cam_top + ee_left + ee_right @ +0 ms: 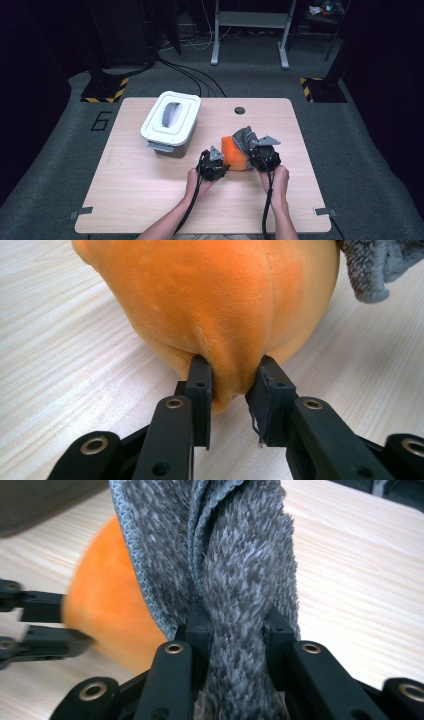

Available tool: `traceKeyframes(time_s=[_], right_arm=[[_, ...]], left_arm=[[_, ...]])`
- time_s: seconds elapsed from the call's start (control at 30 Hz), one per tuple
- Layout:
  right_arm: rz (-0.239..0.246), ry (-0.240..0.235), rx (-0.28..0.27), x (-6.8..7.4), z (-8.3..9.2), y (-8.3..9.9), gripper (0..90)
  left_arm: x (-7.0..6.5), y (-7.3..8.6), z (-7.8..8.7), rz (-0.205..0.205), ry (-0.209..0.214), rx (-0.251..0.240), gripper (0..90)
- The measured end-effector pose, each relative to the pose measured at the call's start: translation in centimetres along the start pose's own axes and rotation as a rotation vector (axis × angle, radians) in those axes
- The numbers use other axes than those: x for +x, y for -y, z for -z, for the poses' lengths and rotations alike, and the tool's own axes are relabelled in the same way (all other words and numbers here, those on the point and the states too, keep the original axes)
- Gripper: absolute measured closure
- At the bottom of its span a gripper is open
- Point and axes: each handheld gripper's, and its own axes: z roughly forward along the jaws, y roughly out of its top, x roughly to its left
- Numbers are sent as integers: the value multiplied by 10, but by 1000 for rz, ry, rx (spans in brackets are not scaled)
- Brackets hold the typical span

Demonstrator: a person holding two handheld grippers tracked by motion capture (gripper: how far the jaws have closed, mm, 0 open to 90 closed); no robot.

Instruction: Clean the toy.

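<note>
An orange plush cushion (pixel 233 152) lies on the wooden table (pixel 150 200) with a grey fuzzy cloth (pixel 243 137) draped over its far right side. My left gripper (pixel 216 167) pinches a fold of the orange plush cushion (pixel 220 300) at its near edge; the fabric bulges between the jaws of my left gripper (pixel 229 382). My right gripper (pixel 262 156) is shut on a bunched fold of the grey cloth (pixel 240 560), which rises between the jaws of my right gripper (pixel 239 625). In the right gripper view the orange cushion (pixel 107 610) sits to the left, with the other gripper's fingers (pixel 45 640) at its edge.
A white lidded bin (pixel 170 122) with a grey handle stands at the table's back left. A small round hole (pixel 239 110) marks the far middle of the tabletop. Bare wood lies to the left and in front of the hands.
</note>
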Motion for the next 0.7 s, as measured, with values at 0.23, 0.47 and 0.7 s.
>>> traceKeyframes(time_s=[0.23, 0.47, 0.7], right_arm=[[-42, 21, 29, -17, -8, 9, 719], [-84, 35, 64, -25, -19, 14, 719], [-111, 51, 113, -31, -29, 19, 718]], left_arm=[[0, 0, 0, 0, 0, 1, 718], [-1, -1, -1, 0, -1, -1, 718], [-1, 0, -1, -2, 0, 2, 718]])
